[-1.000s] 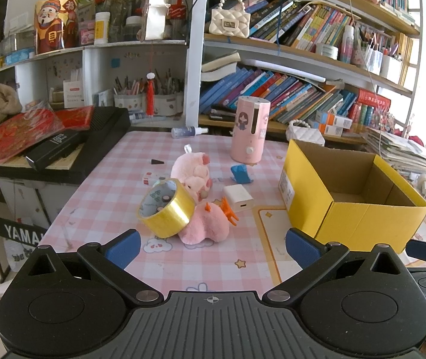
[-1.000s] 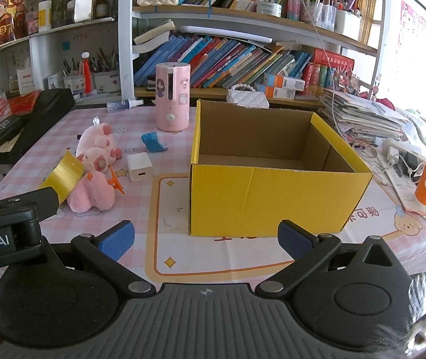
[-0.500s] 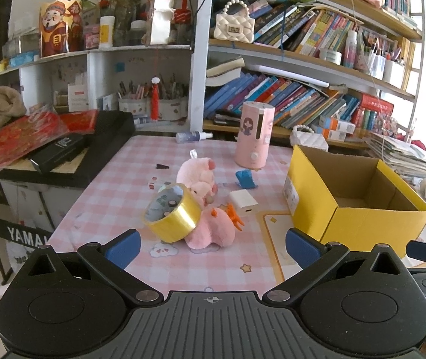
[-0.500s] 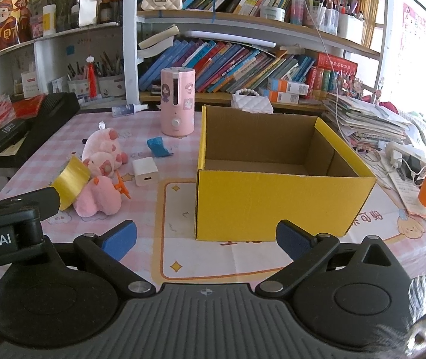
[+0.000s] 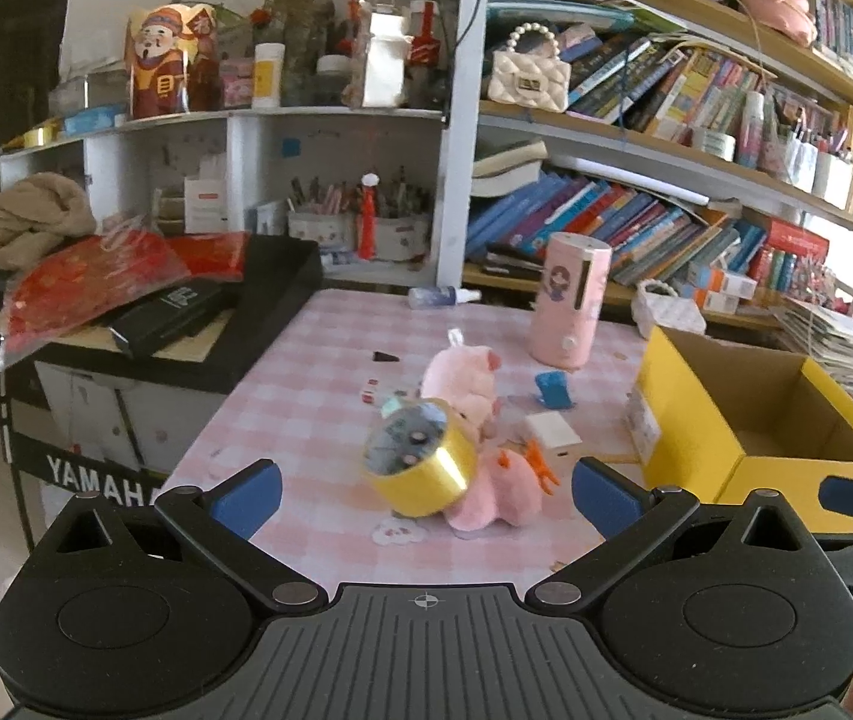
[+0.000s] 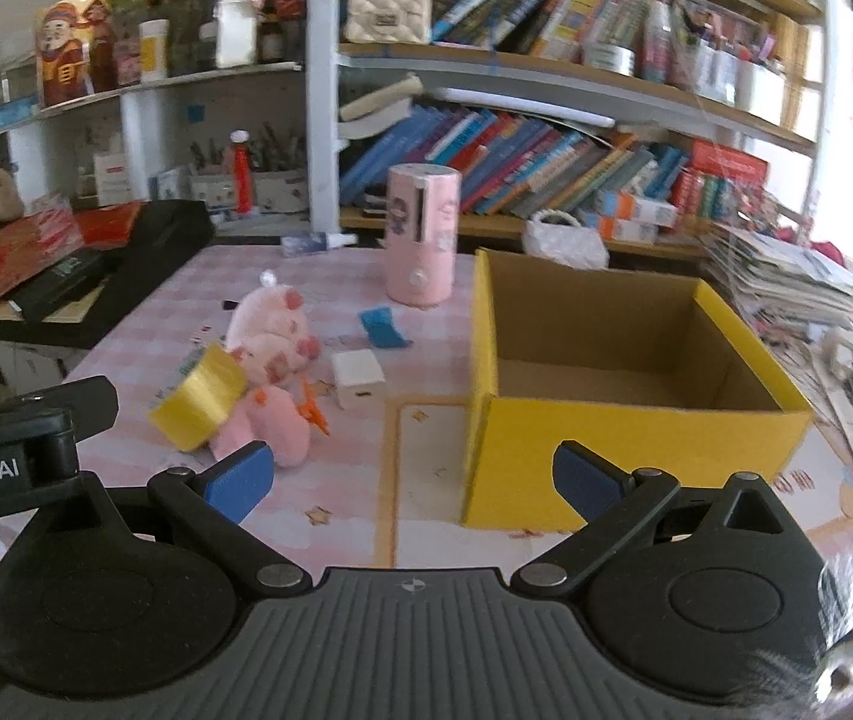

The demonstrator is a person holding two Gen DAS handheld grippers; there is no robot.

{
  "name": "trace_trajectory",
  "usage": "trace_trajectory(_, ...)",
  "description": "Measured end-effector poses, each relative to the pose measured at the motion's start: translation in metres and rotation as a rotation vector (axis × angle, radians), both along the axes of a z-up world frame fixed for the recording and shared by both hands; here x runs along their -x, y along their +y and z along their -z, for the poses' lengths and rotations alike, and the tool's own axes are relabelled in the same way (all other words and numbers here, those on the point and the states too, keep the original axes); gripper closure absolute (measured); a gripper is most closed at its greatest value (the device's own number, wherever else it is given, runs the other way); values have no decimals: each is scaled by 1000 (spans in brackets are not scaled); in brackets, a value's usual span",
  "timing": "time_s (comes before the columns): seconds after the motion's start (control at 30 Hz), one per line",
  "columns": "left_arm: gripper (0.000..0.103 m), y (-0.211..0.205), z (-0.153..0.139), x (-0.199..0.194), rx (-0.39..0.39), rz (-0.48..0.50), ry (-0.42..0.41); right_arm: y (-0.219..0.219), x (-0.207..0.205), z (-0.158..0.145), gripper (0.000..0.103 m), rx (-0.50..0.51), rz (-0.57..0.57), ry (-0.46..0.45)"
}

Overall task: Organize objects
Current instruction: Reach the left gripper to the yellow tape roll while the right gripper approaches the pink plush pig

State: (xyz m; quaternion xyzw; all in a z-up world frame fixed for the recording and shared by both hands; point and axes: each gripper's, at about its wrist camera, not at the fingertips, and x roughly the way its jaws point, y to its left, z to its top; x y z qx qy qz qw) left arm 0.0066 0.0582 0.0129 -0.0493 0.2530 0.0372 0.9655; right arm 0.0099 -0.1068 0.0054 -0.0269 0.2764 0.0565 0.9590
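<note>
a: any text? claws?
b: "yamaha" on keyboard [image 5: 96,480]. left claw [image 5: 423,495] spread, right claw [image 6: 411,477] spread, both empty.
a: tape?
b: yellow tape roll [image 5: 420,459] tilted on surface [image 5: 282,408], leaning on pink plush [image 5: 495,492], hole facing up-left.

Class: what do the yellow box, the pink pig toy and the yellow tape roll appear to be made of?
Yellow box: cardboard, matt; brown raw inside, folded edges.
Pink pig toy: plush fabric, fuzzy soft surface.
Yellow tape roll: probably plastic film, glossy sheen on the band; core material unclear.
</note>
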Motion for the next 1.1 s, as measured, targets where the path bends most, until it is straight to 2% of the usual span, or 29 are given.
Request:
trace_trajectory(0.13, 0, 14, 3, -8, 2, -45, 19, 14, -11, 1, 4, -4, -60, 2)
trace_trajectory(0.23, 1, 20, 6, -13, -13, -70, 33, 24, -22, 4, 16, -22, -120, 15)
trace_trajectory(0.3, 2, 23, 7, -17, -24, -77, 46, 31, -30, 8, 27, -36, -155, 32)
trace_trajectory(0.4, 4, 27, 11, -26, -24, -77, 71, 40, -45, 16, 36, -49, -194, 68)
trace_trajectory(0.67, 4, 34, 20, -56, -7, -94, 109, 51, -89, 34, 35, -74, -235, 160)
trace_trajectory(0.73, 4, 36, 22, -64, 9, -95, 119, 53, -99, 38, 32, -70, -248, 173)
trace_trajectory(0.8, 4, 37, 23, -72, 33, -97, 128, 55, -109, 43, 22, -61, -260, 184)
trace_trajectory(1.1, 4, 46, 24, -99, 95, -122, 128, 61, -156, 66, 22, -86, -280, 261)
